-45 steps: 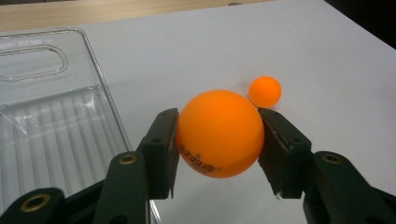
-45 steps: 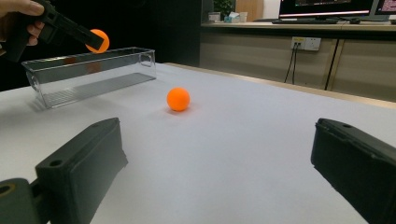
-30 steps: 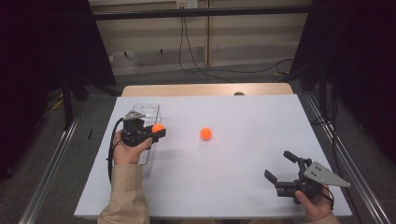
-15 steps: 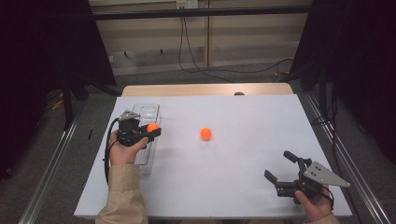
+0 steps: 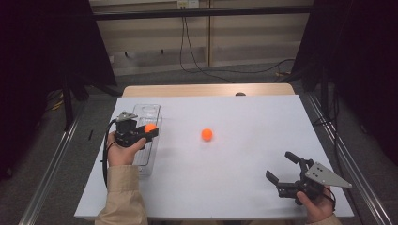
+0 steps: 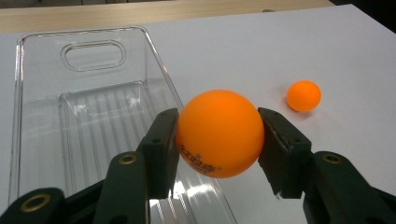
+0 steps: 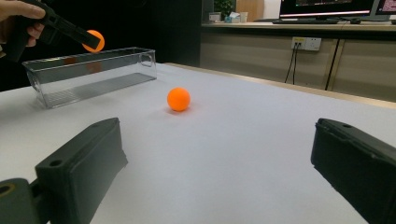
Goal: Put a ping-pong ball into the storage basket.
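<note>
My left gripper [image 5: 151, 131] is shut on an orange ball [image 6: 219, 133] and holds it above the right wall of a clear plastic bin [image 5: 146, 140] at the table's left. In the right gripper view the held ball [image 7: 95, 40] hangs over the bin [image 7: 88, 74]. A second orange ball [image 5: 207, 134] lies on the white table near its middle, also seen as a small ball [image 6: 303, 95] to the right in the left gripper view. My right gripper [image 5: 281, 168] rests near the front right corner, jaws wide apart with nothing between them.
The white table [image 5: 244, 112] ends in a wooden strip at the far side. The bin [image 6: 70, 112] has a handle cut-out at its far end and holds nothing. Cables hang on the wall behind, and metal rails run along both sides.
My left gripper with the orange ball has shifted a little to the left and farther away, from beside the bin to over its right wall. The right gripper has stayed still.
</note>
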`<state>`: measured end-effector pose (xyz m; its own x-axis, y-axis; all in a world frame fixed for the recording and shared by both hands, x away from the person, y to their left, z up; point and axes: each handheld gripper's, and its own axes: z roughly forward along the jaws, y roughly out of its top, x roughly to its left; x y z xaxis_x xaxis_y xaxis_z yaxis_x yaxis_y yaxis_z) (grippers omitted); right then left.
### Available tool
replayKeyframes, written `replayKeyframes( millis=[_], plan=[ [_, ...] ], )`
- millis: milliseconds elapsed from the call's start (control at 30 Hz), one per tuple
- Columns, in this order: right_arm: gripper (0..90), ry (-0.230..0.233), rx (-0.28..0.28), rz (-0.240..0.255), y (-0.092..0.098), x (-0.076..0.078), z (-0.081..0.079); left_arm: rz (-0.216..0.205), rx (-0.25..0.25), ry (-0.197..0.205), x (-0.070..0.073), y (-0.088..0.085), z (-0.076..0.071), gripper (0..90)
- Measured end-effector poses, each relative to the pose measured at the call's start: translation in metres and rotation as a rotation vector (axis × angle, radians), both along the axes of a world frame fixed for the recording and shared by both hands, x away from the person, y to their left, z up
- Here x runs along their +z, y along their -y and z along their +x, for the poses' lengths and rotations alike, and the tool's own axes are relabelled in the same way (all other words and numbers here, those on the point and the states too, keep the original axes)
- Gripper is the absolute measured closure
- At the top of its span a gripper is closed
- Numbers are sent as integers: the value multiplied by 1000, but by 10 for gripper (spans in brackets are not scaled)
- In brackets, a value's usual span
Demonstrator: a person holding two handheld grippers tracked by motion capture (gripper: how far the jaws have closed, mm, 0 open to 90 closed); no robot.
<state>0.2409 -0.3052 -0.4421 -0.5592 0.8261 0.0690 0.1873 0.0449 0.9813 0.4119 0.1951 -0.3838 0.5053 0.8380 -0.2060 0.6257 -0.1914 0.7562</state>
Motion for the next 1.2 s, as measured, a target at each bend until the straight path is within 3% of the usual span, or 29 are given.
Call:
replayKeyframes(
  millis=[1200],
  plan=[
    [18,-1,2,0,0,0,0,34,69,6,-4,-16,1,509]
  ],
)
